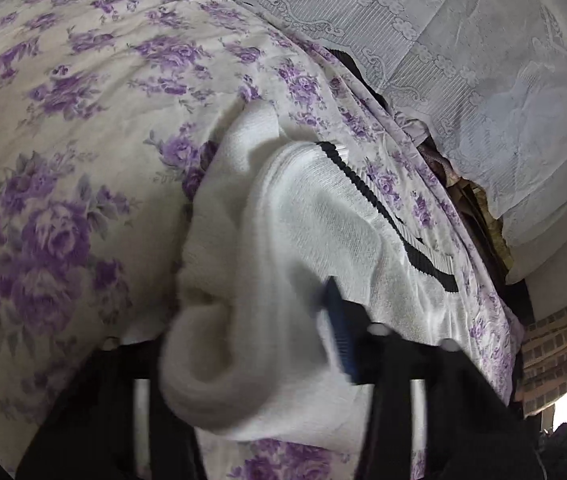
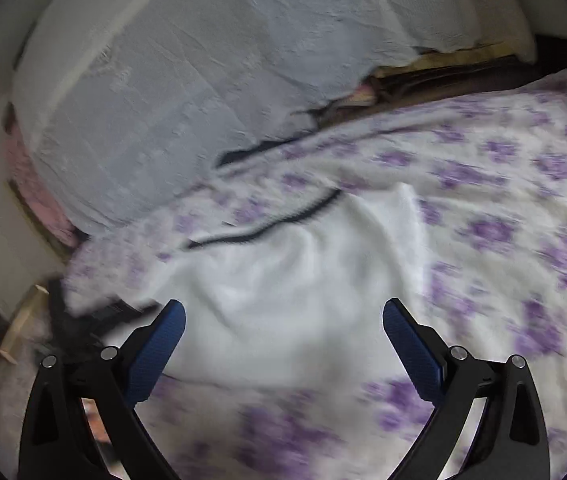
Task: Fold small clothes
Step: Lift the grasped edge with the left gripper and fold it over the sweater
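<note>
My left gripper [image 1: 283, 344]: jaws narrowed on a bunched fold of the white knit garment [image 1: 307, 216], one blue pad [image 1: 337, 320] showing against the cloth.
My right gripper [image 2: 283, 344]: jaws wide apart, nothing between them, poised above the garment.
Garment: white with black trim [image 1: 383, 200], rumpled on the bedspread.
Surface: purple-floral bedspread [image 2: 503, 208].
Around: pale lace cover [image 1: 463, 52] beyond the bed's edge.
</note>
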The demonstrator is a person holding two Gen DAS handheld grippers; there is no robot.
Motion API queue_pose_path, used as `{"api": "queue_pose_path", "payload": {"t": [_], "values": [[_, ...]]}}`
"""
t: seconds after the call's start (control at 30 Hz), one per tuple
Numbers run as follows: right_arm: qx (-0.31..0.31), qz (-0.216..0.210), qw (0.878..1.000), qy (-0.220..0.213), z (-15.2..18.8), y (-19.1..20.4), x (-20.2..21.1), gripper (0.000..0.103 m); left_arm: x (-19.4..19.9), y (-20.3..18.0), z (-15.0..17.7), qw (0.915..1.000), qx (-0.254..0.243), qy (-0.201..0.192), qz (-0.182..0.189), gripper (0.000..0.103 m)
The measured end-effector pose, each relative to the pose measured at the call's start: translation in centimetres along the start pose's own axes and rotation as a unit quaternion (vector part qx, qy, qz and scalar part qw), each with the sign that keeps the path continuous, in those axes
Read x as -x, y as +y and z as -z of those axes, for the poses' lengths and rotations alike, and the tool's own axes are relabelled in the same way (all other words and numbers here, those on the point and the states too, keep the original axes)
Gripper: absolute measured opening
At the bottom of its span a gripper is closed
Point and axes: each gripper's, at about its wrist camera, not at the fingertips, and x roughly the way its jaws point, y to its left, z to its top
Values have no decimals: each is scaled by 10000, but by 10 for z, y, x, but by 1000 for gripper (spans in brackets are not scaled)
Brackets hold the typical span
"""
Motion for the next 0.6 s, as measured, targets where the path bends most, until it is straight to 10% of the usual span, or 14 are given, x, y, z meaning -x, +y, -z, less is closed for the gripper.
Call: {"api": "queue_pose_path", "payload": {"t": [0.13,0.37,0.6], "values": [[-438,-1103,9914,546,-21,26,-51,100,1,11,-2,9992,275,97,261,33],[-765,-1257,9765,1573,-1,20,-144,100,-7,7,-2,9993,277,105,206,52],[-786,-2108,9612,1595,-7,31,-132,100,-10,-11,1,9997,-192,49,-126,51]]}}
